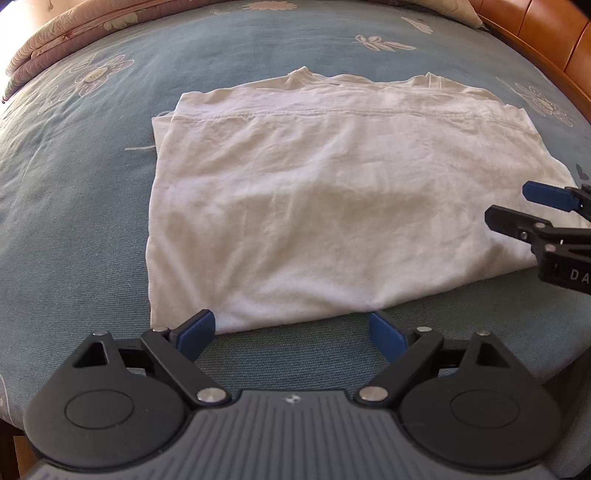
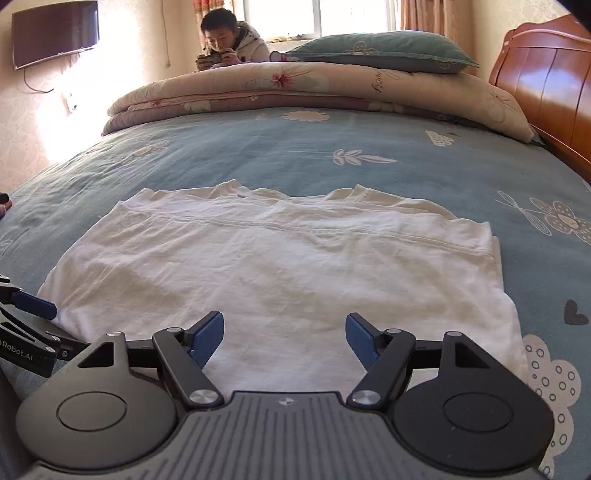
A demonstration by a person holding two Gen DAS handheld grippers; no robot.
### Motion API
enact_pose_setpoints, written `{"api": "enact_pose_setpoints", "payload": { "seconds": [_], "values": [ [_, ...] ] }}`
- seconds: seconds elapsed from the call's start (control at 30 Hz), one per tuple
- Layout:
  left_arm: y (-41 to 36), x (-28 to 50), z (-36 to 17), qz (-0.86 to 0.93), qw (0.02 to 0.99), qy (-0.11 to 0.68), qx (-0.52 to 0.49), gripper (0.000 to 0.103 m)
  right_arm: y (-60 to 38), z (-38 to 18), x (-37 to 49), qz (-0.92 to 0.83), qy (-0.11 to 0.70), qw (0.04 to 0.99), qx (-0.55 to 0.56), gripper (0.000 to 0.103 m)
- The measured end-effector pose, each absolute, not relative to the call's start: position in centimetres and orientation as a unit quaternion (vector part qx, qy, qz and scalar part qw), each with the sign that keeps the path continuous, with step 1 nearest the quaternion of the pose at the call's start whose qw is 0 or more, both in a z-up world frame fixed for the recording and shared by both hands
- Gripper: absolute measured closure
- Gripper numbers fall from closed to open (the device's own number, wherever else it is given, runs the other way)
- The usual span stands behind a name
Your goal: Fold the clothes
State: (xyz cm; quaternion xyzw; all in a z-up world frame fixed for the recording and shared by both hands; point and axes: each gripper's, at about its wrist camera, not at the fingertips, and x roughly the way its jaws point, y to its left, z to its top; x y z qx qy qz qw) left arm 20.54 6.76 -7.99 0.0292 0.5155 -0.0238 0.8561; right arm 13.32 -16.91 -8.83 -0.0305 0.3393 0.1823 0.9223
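Two wrist views show one folded white shirt point(image 1: 332, 192) lying flat on a blue bedsheet point(image 1: 92, 177) printed with pale flowers.

Left wrist view. The left gripper point(image 1: 293, 330) sits at the near edge of the picture, its blue-padded fingers point(image 1: 195, 332) spread wide with nothing between them but sheet and the shirt's near fold. The left pad lies just over the shirt's near left corner; the right pad is over bare sheet, just beside the shirt's near edge. The shirt fills the middle of the view, its stitched hem running left to right across the far part, with the collar layers showing beyond it. The right gripper point(image 1: 511, 206) enters from the right edge, above the shirt's right side; its two fingers stand apart and pinch nothing. A folded quilt point(image 1: 74, 33) lies at the far left and a wooden bed frame point(image 1: 546, 40) curves along the far right.

Right wrist view. The right gripper point(image 2: 284, 334) is over the near part of the shirt point(image 2: 280, 266), fingers spread, cloth lying flat beneath and not pinched. The left gripper point(image 2: 33, 308) shows at the left edge, beside the shirt's near left corner. Beyond the shirt the sheet point(image 2: 258, 147) runs to the quilt point(image 2: 314, 88), which carries a green pillow point(image 2: 380, 51). A wooden headboard point(image 2: 550, 74) stands at the far right. A person point(image 2: 232, 40) leans on the far side of the bed holding a phone, below a window point(image 2: 332, 16). A dark screen point(image 2: 55, 33) hangs on the left wall.
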Motion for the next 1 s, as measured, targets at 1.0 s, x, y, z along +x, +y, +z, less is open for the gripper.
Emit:
{"api": "enact_pose_setpoints", "payload": {
  "seconds": [1.0],
  "values": [
    [9.1,29.1,-6.4,-0.004,0.886,0.464,0.014,0.008,-15.4,-11.3,10.7,0.162,0.381,0.905,-0.102,0.000]
  ]
}}
